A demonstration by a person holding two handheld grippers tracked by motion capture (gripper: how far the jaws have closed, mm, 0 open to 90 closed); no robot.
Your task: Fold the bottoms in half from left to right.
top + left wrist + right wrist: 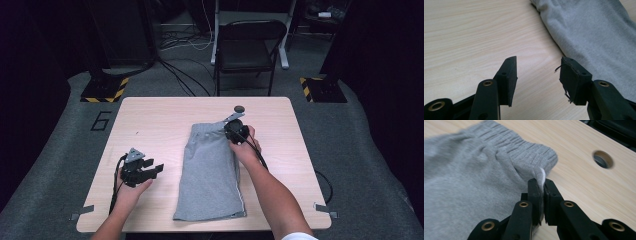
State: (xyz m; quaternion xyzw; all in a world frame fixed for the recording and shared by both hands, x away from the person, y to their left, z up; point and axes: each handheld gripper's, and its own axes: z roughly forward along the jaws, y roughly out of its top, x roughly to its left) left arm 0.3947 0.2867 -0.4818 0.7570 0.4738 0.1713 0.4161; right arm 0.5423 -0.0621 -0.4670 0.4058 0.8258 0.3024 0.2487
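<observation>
where my right gripper ends, its two black jaws are pressed together on a fold of grey fabric, with a sliver of white seam showing between the pads. that fold belongs to the grey shorts, pinched at the far right corner of the ribbed waistband, just beside the edge of the cloth. from there the shorts run back toward me, folded into a long strip lying flat in the middle of the table, hem at the near edge. a round hole in the tabletop sits just beyond the pinched corner, apart from the cloth.

my left gripper has its jaws spread, nothing between them but bare wood. the shorts' left edge lies just beside its right-hand jaw, and i can't tell whether they touch. in the high view this gripper rests low over the table to the left of the shorts, pointing toward them.
</observation>
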